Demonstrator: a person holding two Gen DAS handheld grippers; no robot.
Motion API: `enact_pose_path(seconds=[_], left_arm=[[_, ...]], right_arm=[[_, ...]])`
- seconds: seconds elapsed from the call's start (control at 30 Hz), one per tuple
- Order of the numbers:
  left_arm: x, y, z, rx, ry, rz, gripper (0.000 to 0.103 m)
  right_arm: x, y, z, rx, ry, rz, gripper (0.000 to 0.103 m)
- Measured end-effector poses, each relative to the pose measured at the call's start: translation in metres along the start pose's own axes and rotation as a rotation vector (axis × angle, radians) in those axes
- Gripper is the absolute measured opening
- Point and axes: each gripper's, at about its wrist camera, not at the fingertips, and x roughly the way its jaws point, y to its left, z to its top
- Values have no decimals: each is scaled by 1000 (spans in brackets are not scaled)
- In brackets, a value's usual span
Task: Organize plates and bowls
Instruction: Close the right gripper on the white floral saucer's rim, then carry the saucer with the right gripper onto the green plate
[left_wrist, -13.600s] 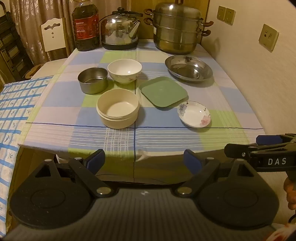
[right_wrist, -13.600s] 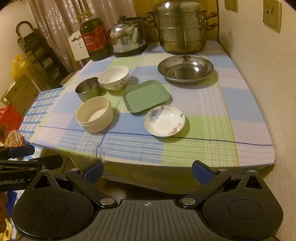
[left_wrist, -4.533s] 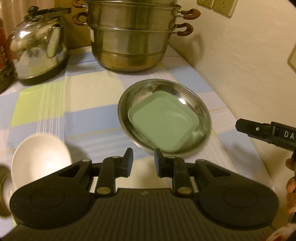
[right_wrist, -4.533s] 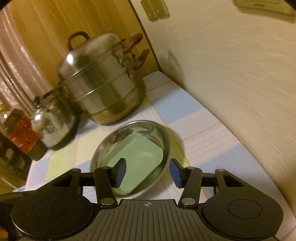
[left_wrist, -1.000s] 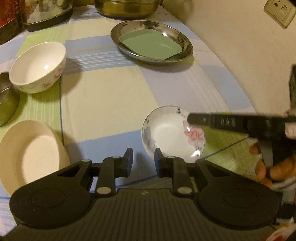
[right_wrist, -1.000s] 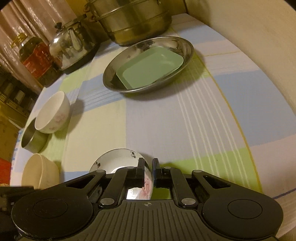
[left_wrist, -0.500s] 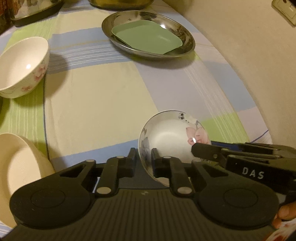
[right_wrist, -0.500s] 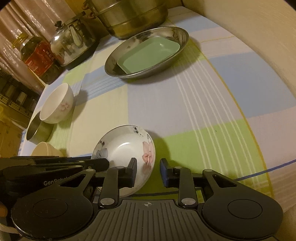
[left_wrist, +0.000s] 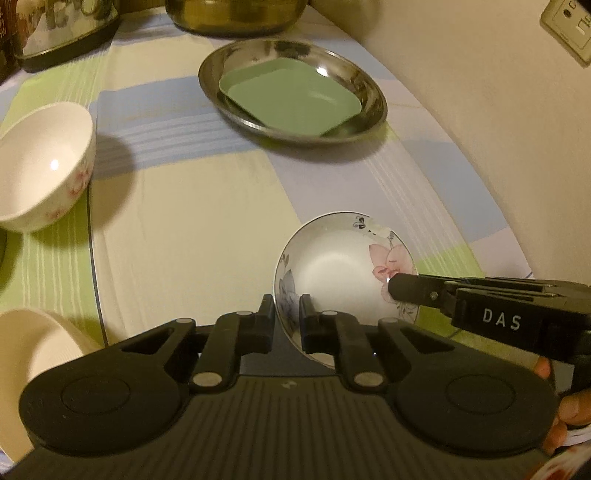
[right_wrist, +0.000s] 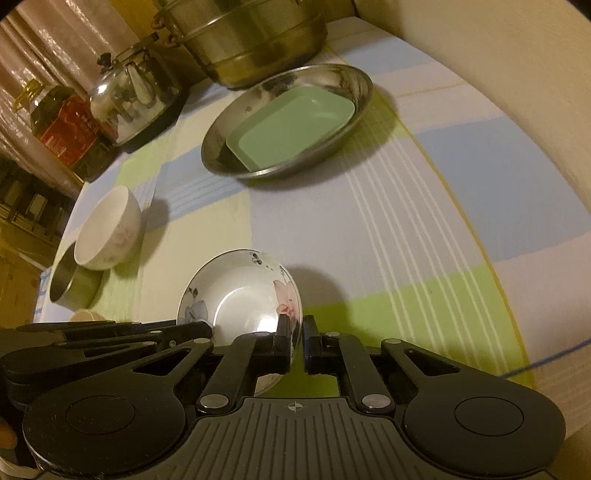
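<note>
Left wrist view: both tongs, left and right, clenched on opposite rims of glossy round floral saucer; checked cloth worktop.

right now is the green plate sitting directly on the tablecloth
No, the green plate lies inside the steel dish, which itself rests on the tablecloth.

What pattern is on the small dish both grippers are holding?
The small dish is white with a pink flower and grey-blue floral marks on its rim; clearest in the left wrist view.
</note>
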Motion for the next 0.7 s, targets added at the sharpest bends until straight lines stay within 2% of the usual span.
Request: enact_pose_path(seconds=[0.7], left_arm=[[-5,6,62,53,-69,-19,12]], right_arm=[[4,9,52,0,-72,-11,7]])
